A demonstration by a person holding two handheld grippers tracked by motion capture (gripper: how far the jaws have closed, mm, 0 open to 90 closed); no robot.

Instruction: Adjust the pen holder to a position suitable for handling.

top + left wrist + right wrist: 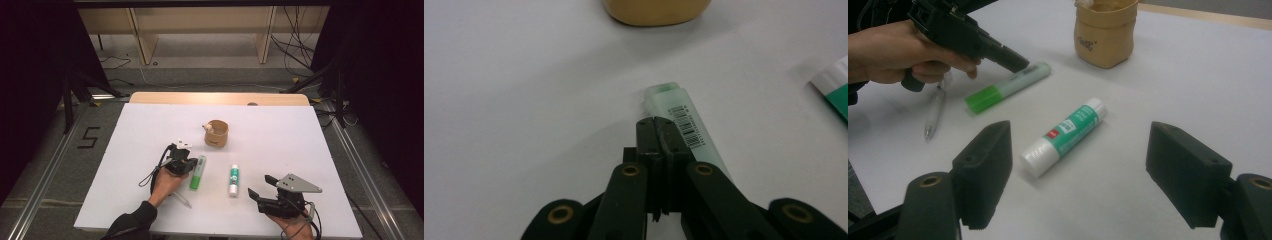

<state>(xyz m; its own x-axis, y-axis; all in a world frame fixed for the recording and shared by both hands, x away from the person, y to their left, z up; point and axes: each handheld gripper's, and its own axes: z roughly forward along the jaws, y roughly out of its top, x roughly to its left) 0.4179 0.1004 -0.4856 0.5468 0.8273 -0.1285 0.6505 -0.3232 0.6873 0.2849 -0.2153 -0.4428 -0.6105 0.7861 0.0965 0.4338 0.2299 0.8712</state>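
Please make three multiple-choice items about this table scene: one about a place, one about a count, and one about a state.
1. Where does the glue stick lie?
A. Inside the tan cup
B. On the white table, right of the green highlighter
C. Between the right gripper's fingers

2. How many pens or sticks lie on the table?
A. Three
B. One
C. Five

3. How are the left gripper's fingers?
A. Wide open
B. Shut on the tan cup
C. Shut together beside the highlighter

Answers:
1 B: the high view shows it right of the green highlighter.
2 A: highlighter, glue stick and clear pen.
3 C: the left gripper shows its fingers pressed together.
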